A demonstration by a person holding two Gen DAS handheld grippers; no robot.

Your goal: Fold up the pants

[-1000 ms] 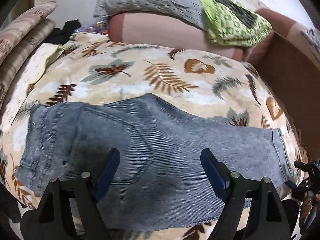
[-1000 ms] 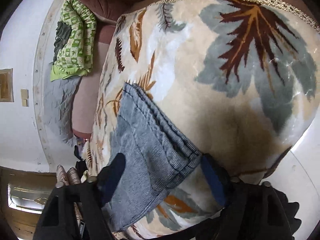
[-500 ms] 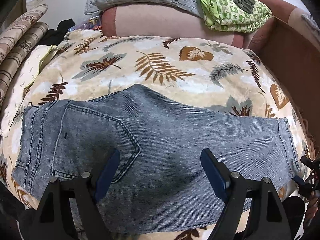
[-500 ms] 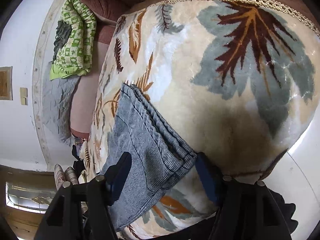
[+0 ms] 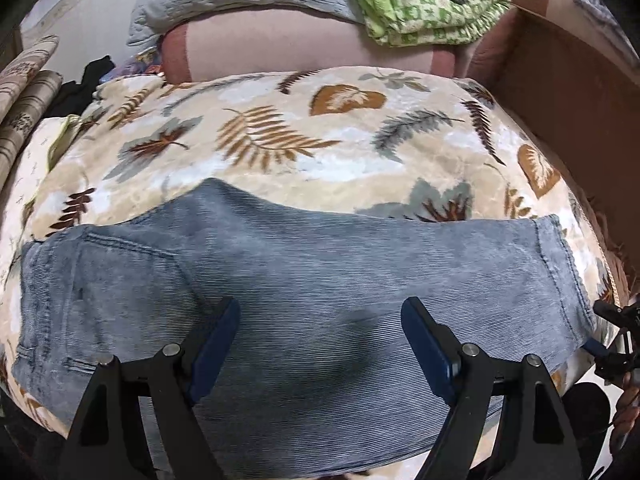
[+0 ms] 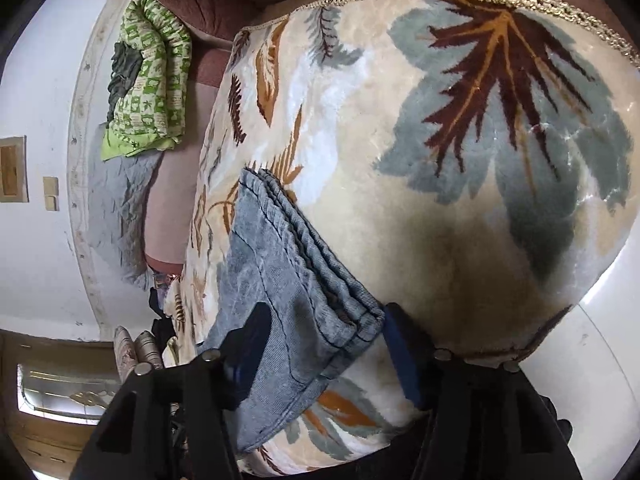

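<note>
Right gripper (image 6: 320,344): jaws have just been closing around the stacked hem corner of the jeans (image 6: 288,280), pads not clearly pressing yet, likely to lift it for a fold.
Left gripper (image 5: 320,344): fingers spread wide, hovering above the denim.
Jeans: flat on the leaf-print blanket (image 5: 280,140), long axis left-right in the left wrist view, pocket left, hems right.

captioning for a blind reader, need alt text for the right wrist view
The right claw straddles the stacked hem corner of folded grey-blue jeans, its jaws just closing in but not yet pinching. The jeans lie on a cream leaf-print blanket, with a green patterned cloth behind.
</note>
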